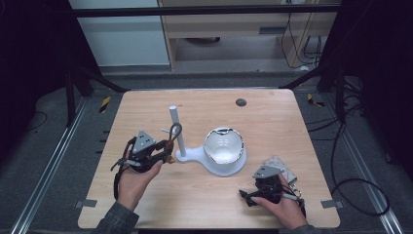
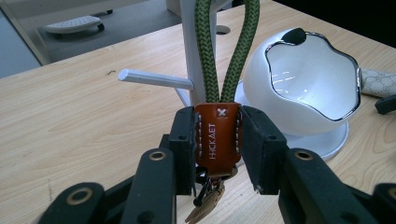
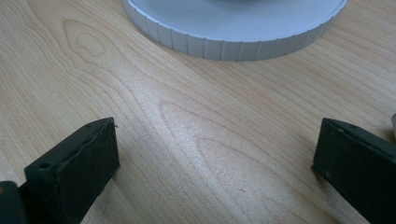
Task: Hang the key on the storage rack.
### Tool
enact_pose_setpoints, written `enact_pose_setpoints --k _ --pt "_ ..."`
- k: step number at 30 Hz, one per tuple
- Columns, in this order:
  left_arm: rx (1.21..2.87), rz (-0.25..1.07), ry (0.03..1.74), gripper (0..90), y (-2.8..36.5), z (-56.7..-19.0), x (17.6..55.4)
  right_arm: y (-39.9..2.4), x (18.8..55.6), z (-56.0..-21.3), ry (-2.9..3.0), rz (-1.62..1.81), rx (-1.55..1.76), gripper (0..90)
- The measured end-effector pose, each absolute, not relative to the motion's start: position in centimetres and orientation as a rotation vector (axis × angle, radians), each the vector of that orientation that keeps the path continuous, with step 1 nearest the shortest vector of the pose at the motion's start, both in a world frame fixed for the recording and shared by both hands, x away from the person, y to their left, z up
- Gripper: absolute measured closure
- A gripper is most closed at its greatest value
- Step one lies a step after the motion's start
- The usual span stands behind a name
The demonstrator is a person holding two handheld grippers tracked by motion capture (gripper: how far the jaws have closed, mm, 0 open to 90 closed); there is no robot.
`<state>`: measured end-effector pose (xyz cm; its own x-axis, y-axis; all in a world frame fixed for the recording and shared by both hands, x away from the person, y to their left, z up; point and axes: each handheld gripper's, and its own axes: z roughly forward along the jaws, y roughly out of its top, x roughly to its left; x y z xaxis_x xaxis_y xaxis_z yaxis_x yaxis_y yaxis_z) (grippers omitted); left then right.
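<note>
One light, floppy key strap (image 2: 227, 51) at frame centre, best held by its stiff leather tab (image 2: 217, 137), where the left gripper (image 2: 217, 140) clamps it; right gripper (image 3: 215, 158) gapes empty.

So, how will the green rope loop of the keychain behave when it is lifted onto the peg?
The green rope loop probably stays fairly stiff: it stands upright above the leather tab clamped by the left gripper. The metal bits below will likely dangle and swing.
</note>
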<state>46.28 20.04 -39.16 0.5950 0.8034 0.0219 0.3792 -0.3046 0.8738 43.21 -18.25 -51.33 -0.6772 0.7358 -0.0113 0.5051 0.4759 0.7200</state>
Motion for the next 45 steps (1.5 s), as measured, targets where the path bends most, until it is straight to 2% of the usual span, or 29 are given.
enact_pose_setpoints --k 45 --pt "1.917 0.581 0.983 65.4 19.1 -40.4 48.2 -18.3 43.2 -51.3 2.405 1.018 1.052 0.2"
